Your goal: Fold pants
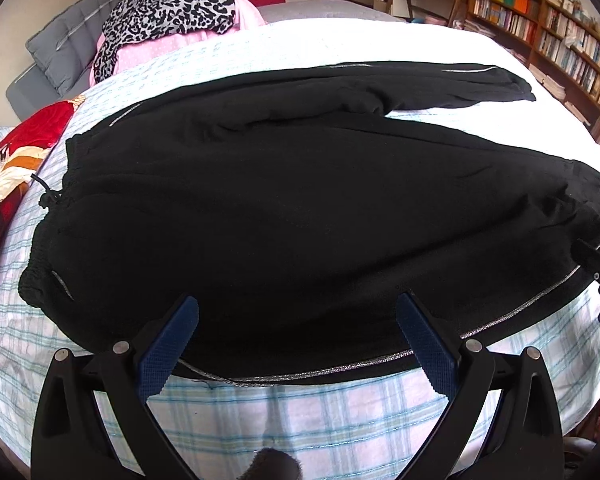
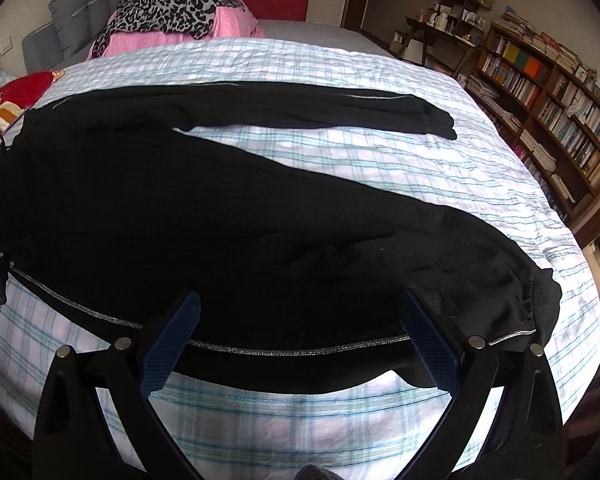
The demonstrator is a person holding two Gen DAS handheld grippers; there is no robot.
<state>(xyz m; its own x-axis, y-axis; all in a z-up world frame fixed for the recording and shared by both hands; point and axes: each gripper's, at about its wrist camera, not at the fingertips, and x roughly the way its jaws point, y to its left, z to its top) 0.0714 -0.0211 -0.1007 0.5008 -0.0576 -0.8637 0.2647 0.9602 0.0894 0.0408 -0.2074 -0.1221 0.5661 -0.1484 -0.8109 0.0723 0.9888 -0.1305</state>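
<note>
Nearest to each camera, both tools stand with jaws spread wide and nothing between them: the left gripper [image 1: 296, 312] hovers at the near edge of the black pants [image 1: 260, 208] toward the waistband end, and the right gripper [image 2: 300, 308] hovers at the same near edge toward the cuff [image 2: 540, 304]. The pants lie spread flat on the plaid bed sheet [image 2: 300, 420], waistband to the left, legs running right and splayed apart, the far leg [image 2: 340, 114] lying well away from the near one. No fold looks begun.

The likeliest fault from here is a shallow pinch. The silver side stripe [image 2: 284, 350] marks the near seam, and a jaw closing only on that rim could catch one layer, so the leg would peel open instead of lifting whole. A deeper bite risks gathering the thin sheet underneath and dragging it along.

Farther out, the gap between the legs matters: if the near leg is carried over unevenly, the cuffs will not meet and the crotch will bunch. The drawstring [image 1: 46, 196] at the waistband could also end up bunched inside the fold.

Beyond, the heap of leopard-print and pink clothes [image 1: 172, 12] sits well apart and poses little risk.
</note>
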